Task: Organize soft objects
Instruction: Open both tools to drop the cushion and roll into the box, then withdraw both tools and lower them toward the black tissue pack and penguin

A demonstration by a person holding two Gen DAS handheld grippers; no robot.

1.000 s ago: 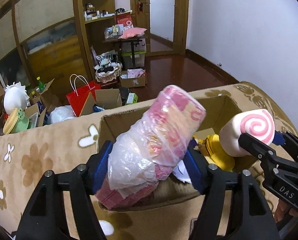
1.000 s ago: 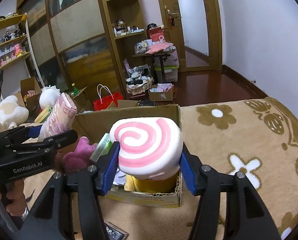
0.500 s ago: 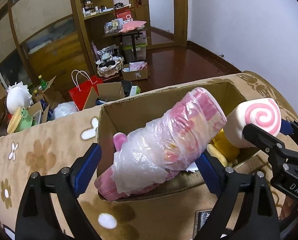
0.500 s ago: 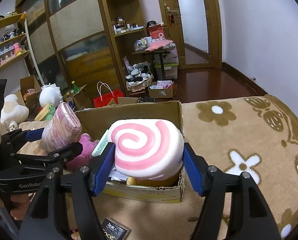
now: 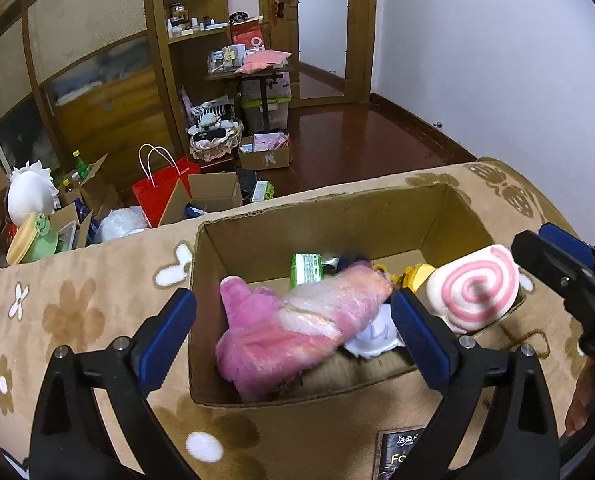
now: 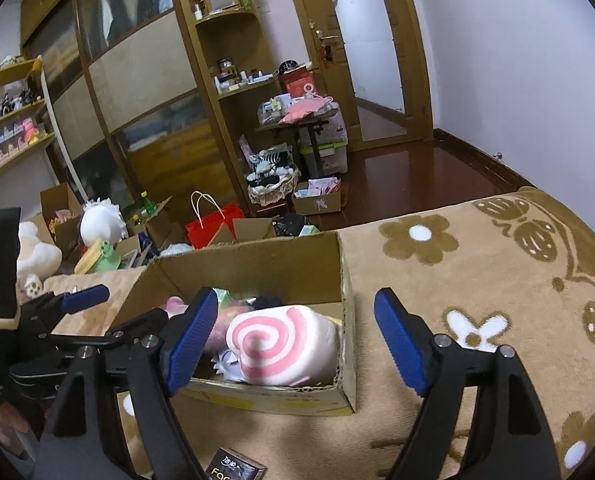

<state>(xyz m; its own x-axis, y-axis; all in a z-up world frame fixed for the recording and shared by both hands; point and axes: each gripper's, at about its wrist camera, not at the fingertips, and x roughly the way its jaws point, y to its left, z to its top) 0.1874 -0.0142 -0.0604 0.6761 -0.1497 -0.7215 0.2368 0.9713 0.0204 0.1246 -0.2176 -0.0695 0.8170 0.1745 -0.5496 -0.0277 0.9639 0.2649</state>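
An open cardboard box (image 5: 257, 236) (image 6: 347, 292) sits on a tan flowered blanket. A plastic-wrapped pink bundle (image 5: 329, 312) lies inside it on a pink plush toy (image 5: 253, 320). A white cushion with a pink swirl (image 5: 475, 294) (image 6: 281, 346) rests at the box's right end. My left gripper (image 5: 293, 338) is open and empty above the box's near side. My right gripper (image 6: 295, 340) is open and empty around the swirl cushion, not touching it.
The box also holds a green packet (image 5: 306, 268), a yellow toy (image 5: 417, 274) and white items. A dark packet (image 5: 401, 454) lies on the blanket (image 6: 477, 280) in front. Beyond are boxes, a red bag (image 5: 161, 192), plush toys and wooden shelves.
Both grippers opened. The wrapped bundle dropped from my left gripper into the box, and the swirl cushion dropped from my right gripper into the box's right end. Both grippers pulled back.
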